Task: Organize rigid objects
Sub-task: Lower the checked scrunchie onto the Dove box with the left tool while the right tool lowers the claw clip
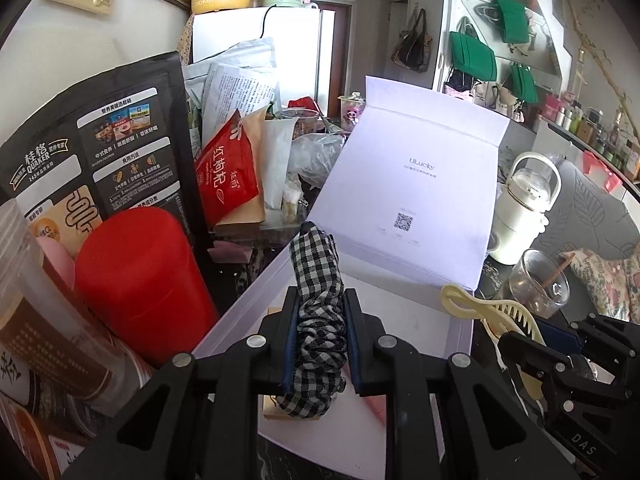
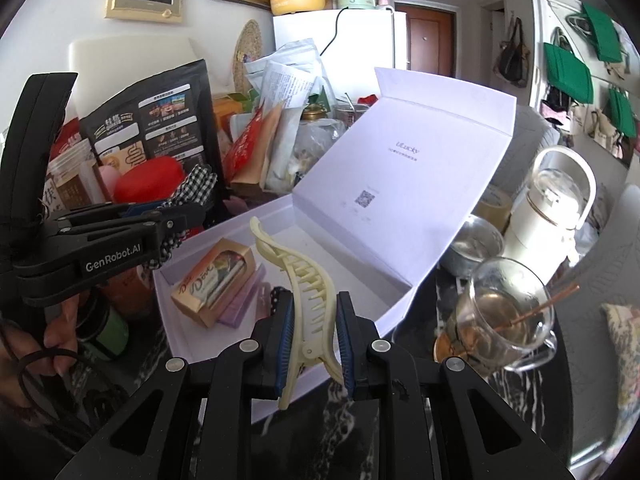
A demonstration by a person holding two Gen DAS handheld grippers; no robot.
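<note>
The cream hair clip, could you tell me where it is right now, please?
The cream hair clip is clamped in the right tongs, poised over the near edge of the open white box.

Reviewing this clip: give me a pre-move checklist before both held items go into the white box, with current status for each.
1. Left gripper firmly holds the checked scrunchie: ok.
2. Right gripper firmly holds the cream hair claw: ok.
3. White box lid open, propped back: ok.
4. Free floor space in the box beside the Dove chocolate box: ok.
5. Glass mug clear of the right gripper's path: cannot tell.
6. Grippers clear of each other: ok.
</note>
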